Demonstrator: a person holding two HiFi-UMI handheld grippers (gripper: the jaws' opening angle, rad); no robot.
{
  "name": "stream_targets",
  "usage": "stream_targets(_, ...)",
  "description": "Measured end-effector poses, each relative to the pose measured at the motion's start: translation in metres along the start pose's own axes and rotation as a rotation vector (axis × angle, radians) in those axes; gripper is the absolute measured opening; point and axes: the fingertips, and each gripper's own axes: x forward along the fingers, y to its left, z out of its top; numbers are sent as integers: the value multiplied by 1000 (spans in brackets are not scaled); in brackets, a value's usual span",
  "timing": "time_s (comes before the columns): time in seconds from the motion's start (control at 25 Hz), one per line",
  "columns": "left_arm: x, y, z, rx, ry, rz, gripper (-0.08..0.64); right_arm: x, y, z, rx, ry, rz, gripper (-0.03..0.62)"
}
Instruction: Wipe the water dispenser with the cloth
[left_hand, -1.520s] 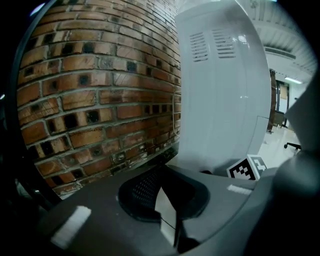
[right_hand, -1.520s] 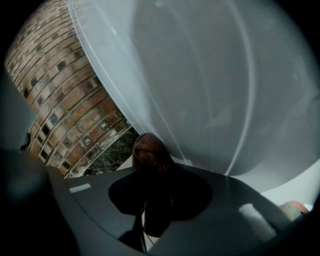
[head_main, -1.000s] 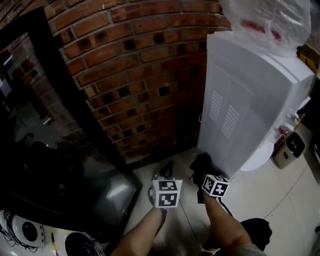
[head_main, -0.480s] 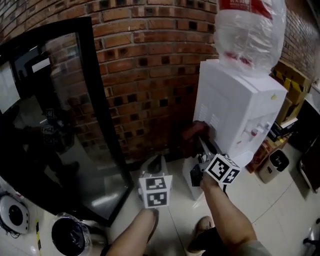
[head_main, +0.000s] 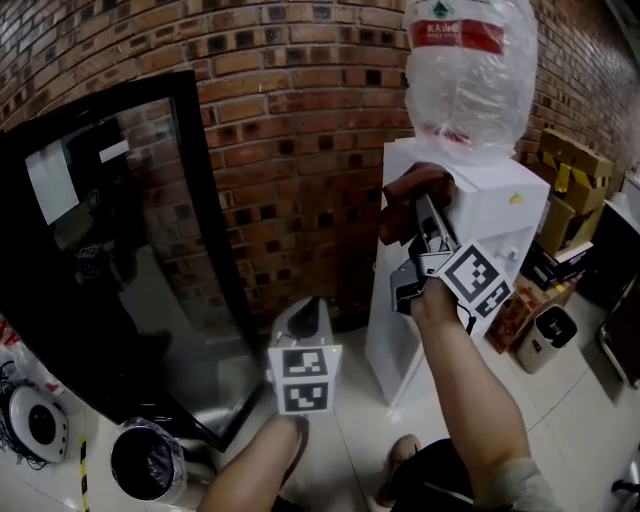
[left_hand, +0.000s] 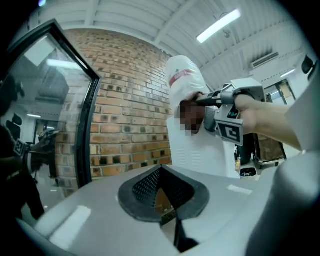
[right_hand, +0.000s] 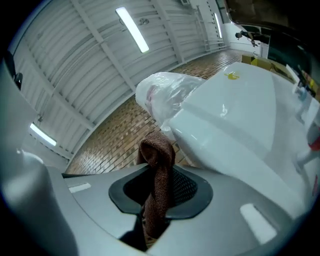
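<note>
At the far left stood a tall black glass panel (head_main: 120, 260), glossy and reflective, leaning against a rough red brick wall (head_main: 290, 130).

Next came my left gripper (head_main: 305, 318), held low in front of the brick. In the left gripper view its dark, perforated pads met at the tips, so the jaws were pressed together with nothing between them.

To its right, my right gripper (head_main: 425, 215) was raised to the top of the water dispenser (head_main: 500, 220). Its jaws were pinched on the cloth (head_main: 410, 195), a brown terry rag with a nubby pile. In the right gripper view the cloth stood up between the pads in a folded loop, and its tail hung down through the gap. The cloth sat at the dispenser's upper left corner, right against its top edge. I could not tell whether it actually touched the casing.

The dispenser was a smooth white plastic box with louvred vents on its side. An upturned water bottle (head_main: 465, 70), wrapped in crinkled clear plastic and bearing a red label, sat on top.

Farther right were cardboard boxes (head_main: 570, 175) and a small bin (head_main: 548, 338) on the pale tiled floor (head_main: 590, 420).
</note>
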Motion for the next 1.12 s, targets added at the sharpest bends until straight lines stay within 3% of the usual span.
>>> stream_targets(0.16, 0, -23, 37, 15, -45, -40, 0, 1, 9, 14, 46, -21, 19, 87)
stream_targets(0.32, 3, -37, 50, 19, -56, -66, 0, -8, 0, 15, 143, -15, -41, 87)
stream_targets(0.56, 5, -38, 36, 3, -30, -72, 0, -23, -9, 13, 194, -31, -51, 87)
stream_targets(0.76, 4, -37, 11, -23, 3, -68, 0, -39, -32, -12, 212, 5, -100, 87)
stream_targets(0.92, 10, -34, -15, -33, 42, -65, 0, -54, -54, -37, 175, 41, -142, 87)
stream_targets(1.12, 18, -29, -47, -50, 91, -61, 0, -68, -78, -68, 60, 85, -140, 87)
